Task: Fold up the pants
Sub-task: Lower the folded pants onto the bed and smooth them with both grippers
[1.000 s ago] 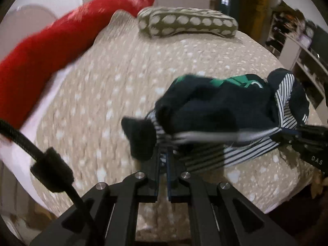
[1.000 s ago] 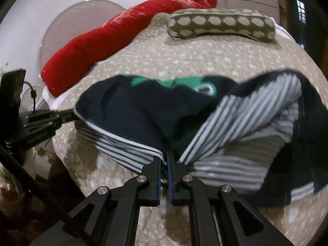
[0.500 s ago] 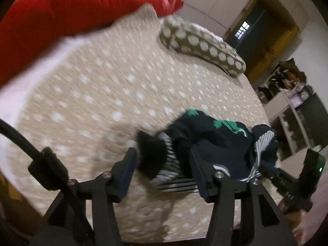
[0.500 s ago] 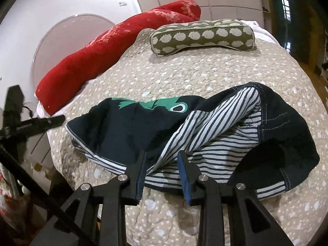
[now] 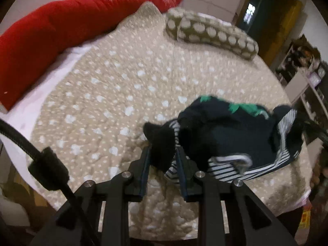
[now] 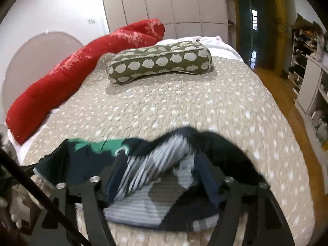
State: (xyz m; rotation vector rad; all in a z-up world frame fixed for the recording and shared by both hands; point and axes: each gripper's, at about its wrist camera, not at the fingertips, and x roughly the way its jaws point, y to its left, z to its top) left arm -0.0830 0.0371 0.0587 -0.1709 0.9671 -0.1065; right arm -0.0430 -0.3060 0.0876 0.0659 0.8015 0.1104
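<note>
While crumpled on the bedspread point(image 5: 123, 86), pants point(image 5: 229, 135) between both spread grippers, left point(image 5: 162, 160) and right point(image 6: 157, 176), neither clamping yet.

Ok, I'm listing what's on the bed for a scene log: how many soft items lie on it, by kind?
Pants: 1
Red bolster: 1
Olive spotted pillow: 1
Total: 3
</note>
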